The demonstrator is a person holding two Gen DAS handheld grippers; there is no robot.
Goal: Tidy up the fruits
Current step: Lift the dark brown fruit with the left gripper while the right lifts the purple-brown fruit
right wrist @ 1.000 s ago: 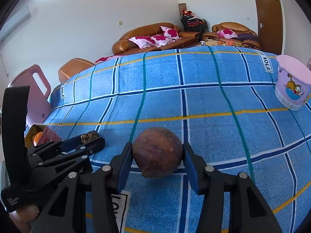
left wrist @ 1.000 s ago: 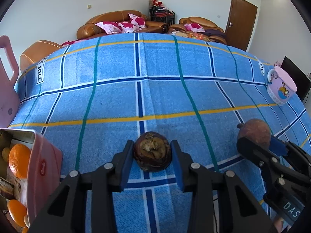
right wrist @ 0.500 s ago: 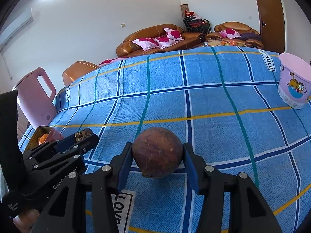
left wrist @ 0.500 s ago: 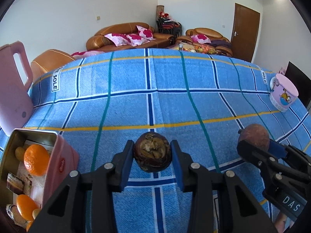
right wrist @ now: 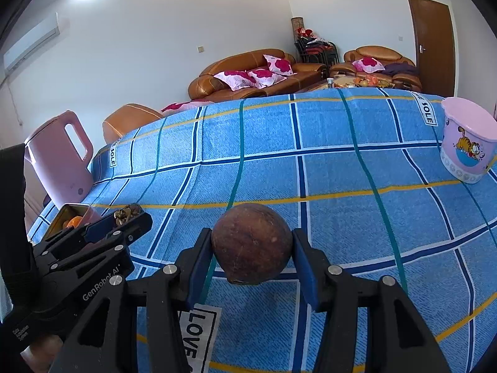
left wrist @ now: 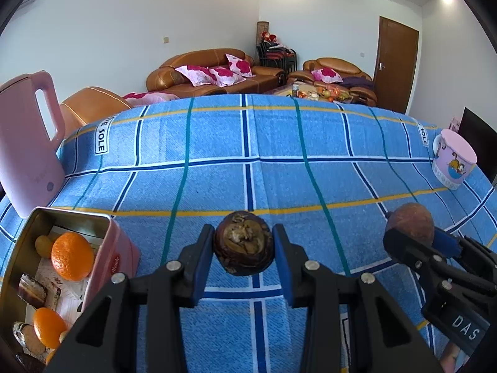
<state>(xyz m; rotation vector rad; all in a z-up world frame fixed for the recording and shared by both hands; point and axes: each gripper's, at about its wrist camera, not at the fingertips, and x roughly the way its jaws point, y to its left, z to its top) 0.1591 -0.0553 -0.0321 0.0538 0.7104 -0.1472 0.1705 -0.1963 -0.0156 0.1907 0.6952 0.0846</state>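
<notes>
L gripper (left wrist: 243, 250): clamped on dark wrinkled fruit (left wrist: 243, 248), grip unchanged. R gripper (right wrist: 251, 256): clamped on round brown fruit (right wrist: 251, 244), same. Both above blue cloth (left wrist: 248, 171). Tin (left wrist: 102, 248) at left edge shows more than before; more of room visible.

The tablecloth (left wrist: 217, 161) is light blue, checked with dark blue, white, teal and yellow lines and printed with black-and-white word labels. The left gripper (left wrist: 243, 248) and right gripper (right wrist: 251, 256) are black with blue pads; one clamps a dark brown, wrinkled fruit (left wrist: 243, 247) with a tan crown, the other a smooth reddish-brown round fruit (right wrist: 251, 245). The pink tin (left wrist: 108, 258) with a metallic inside holds bright oranges (left wrist: 72, 260), the jug (left wrist: 26, 143) is plain pink, and the pink cup (right wrist: 467, 146) carries an orange cartoon cat on blue.
</notes>
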